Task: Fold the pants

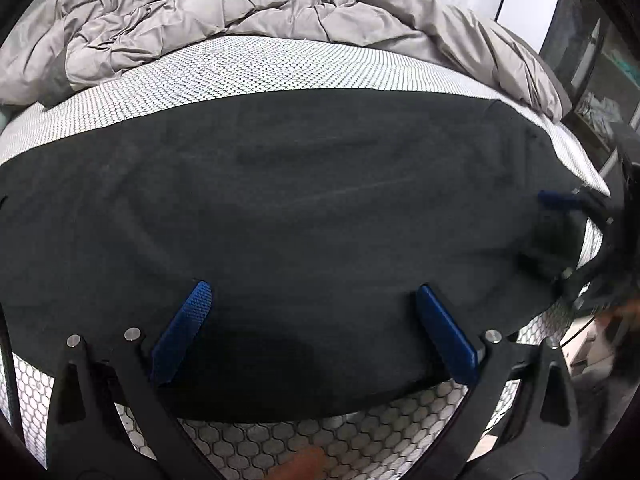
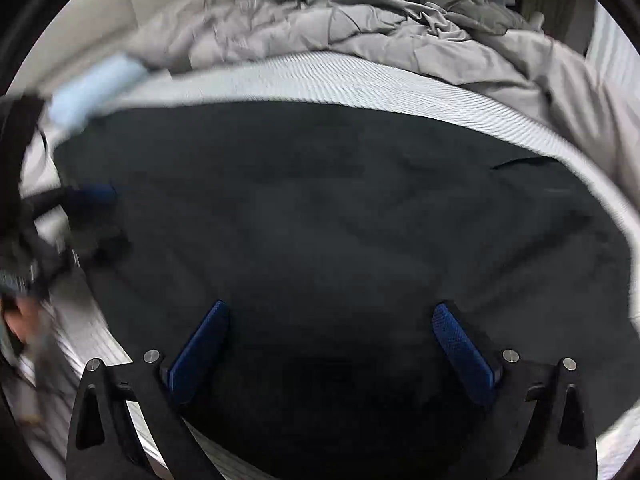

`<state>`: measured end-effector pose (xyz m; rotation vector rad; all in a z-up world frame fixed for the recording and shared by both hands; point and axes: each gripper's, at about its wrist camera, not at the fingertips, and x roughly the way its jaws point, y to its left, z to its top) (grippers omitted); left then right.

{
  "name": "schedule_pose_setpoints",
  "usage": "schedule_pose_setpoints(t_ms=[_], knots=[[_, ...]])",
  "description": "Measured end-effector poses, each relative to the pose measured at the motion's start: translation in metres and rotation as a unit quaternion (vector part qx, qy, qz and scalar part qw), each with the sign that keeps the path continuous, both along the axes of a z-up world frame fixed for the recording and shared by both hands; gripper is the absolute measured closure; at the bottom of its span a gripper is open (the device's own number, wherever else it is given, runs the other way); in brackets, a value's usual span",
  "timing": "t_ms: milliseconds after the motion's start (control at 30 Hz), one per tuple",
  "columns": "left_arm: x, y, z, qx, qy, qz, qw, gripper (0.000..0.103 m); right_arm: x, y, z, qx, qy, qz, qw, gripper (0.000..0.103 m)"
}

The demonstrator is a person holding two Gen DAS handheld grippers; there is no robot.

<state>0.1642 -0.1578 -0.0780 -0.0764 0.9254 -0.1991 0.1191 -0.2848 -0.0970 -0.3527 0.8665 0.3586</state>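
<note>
The dark pants lie spread flat on the bed, covering most of the near part of the patterned white sheet, with the crumpled grey duvet pushed to the far side. From both views the cloth shows as one broad, smooth slab with clean edges and only shallow creases, so I judge that at least one fold is already laid down, perhaps leg over leg, though the seams are too dark to confirm it. What seems left is to bring one end over the other once or twice to make a compact stack. The left gripper hangs over the near edge of the pants with its blue pads spread wide apart; nothing sits between them, and whether the tips brush the cloth I cannot tell. The right gripper stands just as wide over the near part of the same cloth, its own view blurred, and it holds nothing. In the left view it appears at the right edge of the pants, also apart. Neither has a grip on the fabric at this point.
</note>
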Motion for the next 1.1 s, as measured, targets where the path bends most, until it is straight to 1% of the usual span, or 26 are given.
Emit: schedule_pose_setpoints(t_ms=[67,100,133,167,200,233,300,333,367,433,500,567,600,633,667,733,800,833,867,900,967,1000,1033,1067,1100], knots=[[0.001,0.003,-0.001,0.006,0.002,-0.005,1.0,0.001,0.001,-0.026,0.004,-0.024,-0.005,0.004,1.0,0.001],[0.002,0.004,-0.001,0.007,0.003,-0.008,0.9999,0.001,0.006,-0.049,0.003,-0.037,0.002,-0.02,0.999,0.001],[0.003,0.006,-0.002,0.008,0.004,-0.01,0.9999,0.001,0.011,-0.074,0.005,-0.04,0.002,-0.049,0.998,0.002],[0.002,0.006,-0.002,0.009,0.005,-0.011,0.9999,0.001,0.016,-0.099,0.008,-0.008,0.015,-0.068,0.998,0.003],[0.003,0.009,-0.002,0.01,0.004,-0.012,0.9999,0.001,0.017,-0.117,0.011,0.04,0.034,-0.069,0.996,0.005],[0.002,0.01,-0.002,0.011,0.003,-0.011,0.9999,0.001,0.017,-0.125,0.013,0.051,0.037,-0.071,0.995,0.007],[0.002,0.009,-0.003,0.014,0.0,-0.011,0.9998,0.001,0.013,-0.122,0.014,0.005,0.021,-0.077,0.997,0.002],[0.002,0.01,-0.003,0.014,-0.001,-0.01,0.9998,0.001,0.012,-0.117,0.012,-0.043,0.006,-0.099,0.994,0.002],[0.003,0.01,-0.003,0.015,-0.002,-0.01,0.9998,0.001,0.011,-0.115,0.011,-0.054,0.003,-0.103,0.993,0.002],[0.001,0.01,-0.002,0.017,-0.004,-0.009,0.9998,0.001,0.009,-0.112,0.017,-0.038,-0.003,-0.098,0.994,0.002],[0.001,0.01,-0.003,0.015,-0.003,-0.009,0.9998,0.001,0.001,-0.103,0.023,-0.022,-0.019,-0.068,0.997,0.002],[0.0,0.013,-0.004,0.012,-0.004,-0.011,0.9999,0.001,-0.007,-0.109,0.019,-0.044,-0.032,-0.065,0.996,0.002],[-0.001,0.013,-0.004,0.012,-0.005,-0.013,0.9998,0.001,-0.001,-0.114,0.017,-0.054,-0.029,-0.071,0.996,0.002],[-0.001,0.014,-0.005,0.012,-0.005,-0.016,0.9998,0.001,0.006,-0.123,0.012,-0.062,-0.016,-0.082,0.995,0.001],[-0.001,0.015,-0.005,0.012,-0.005,-0.017,0.9998,0.001,0.012,-0.139,0.007,-0.068,-0.008,-0.106,0.992,0.002],[0.0,0.018,-0.005,0.012,-0.003,-0.019,0.9997,0.001,0.016,-0.164,0.01,-0.071,0.003,-0.158,0.985,0.001],[0.001,0.017,-0.005,0.014,-0.002,-0.018,0.9997,0.001,0.012,-0.181,0.016,-0.109,-0.023,-0.21,0.971,0.001],[0.001,0.016,-0.004,0.019,0.0,-0.017,0.9997,0.001,0.01,-0.185,0.019,-0.104,-0.026,-0.214,0.971,0.001],[0.001,0.015,0.0,0.024,0.002,-0.014,0.9996,0.001,0.008,-0.186,0.021,-0.088,-0.029,-0.21,0.973,0.001],[0.0,0.014,0.007,0.019,-0.005,-0.009,0.9998,0.001,0.005,-0.186,0.025,-0.074,-0.032,-0.207,0.975,0.001],[-0.003,0.011,0.024,-0.015,-0.031,-0.012,0.9994,0.001,0.002,-0.181,0.038,-0.043,-0.051,-0.197,0.978,0.001],[0.0,0.005,0.031,-0.03,-0.035,-0.02,0.9988,0.001,0.001,-0.177,0.044,-0.025,-0.06,-0.19,0.98,0.001],[0.006,-0.004,0.035,-0.032,-0.034,-0.032,0.9984,0.001,0.002,-0.168,0.052,0.002,-0.067,-0.184,0.981,0.001],[0.012,-0.014,0.036,-0.024,-0.032,-0.042,0.9983,0.001,0.007,-0.157,0.056,0.026,-0.072,-0.175,0.982,0.001],[0.019,-0.026,0.035,-0.007,-0.032,-0.053,0.9981,0.001,0.011,-0.145,0.059,0.04,-0.073,-0.163,0.983,0.001]])
